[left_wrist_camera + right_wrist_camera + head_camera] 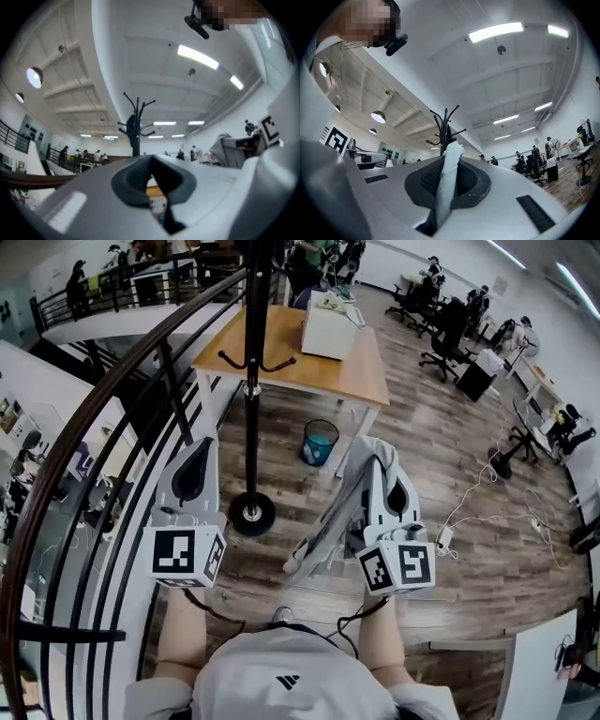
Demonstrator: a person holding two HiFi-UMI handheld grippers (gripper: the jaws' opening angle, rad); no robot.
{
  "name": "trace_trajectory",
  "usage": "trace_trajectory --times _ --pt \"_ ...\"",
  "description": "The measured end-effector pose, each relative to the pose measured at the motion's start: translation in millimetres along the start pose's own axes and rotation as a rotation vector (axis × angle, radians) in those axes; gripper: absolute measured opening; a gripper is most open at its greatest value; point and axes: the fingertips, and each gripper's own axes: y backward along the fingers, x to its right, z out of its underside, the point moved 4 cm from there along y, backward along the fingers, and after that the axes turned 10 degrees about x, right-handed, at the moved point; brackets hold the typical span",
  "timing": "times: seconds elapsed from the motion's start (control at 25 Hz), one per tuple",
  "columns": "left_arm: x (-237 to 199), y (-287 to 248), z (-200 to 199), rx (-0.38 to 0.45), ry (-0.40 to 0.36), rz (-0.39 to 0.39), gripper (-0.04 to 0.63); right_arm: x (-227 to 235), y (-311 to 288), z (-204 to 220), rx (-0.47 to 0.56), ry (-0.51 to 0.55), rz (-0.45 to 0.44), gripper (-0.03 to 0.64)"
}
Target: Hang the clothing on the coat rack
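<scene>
Right gripper (449, 174) clamped on thin fold of garment (323, 535), rest dangling below, not on coat rack (253, 399) yet. Left gripper (151, 174) closed, empty. Risk imo: tiny bite, cloth could slip out lifting toward hooks (259, 364).

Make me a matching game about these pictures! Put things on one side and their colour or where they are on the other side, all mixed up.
Things:
1. coat rack
2. bin
3. clothing
4. table

Colour or place:
a. blue-green, standing on the floor
b. brown wood on top
c. black, a tall pole with hooks
d. pale grey, pinched in the fingers of the right gripper

Right pairs: 1-c, 2-a, 3-d, 4-b.
</scene>
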Motion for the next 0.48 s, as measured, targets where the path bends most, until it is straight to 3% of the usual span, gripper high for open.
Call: trace_trajectory --times 0.48 --pt "2.2 -46.3 26.2 0.007 -0.040 -0.114 0.008 46.5 -64.7 36.3 0.014 -0.039 -0.110 0.005"
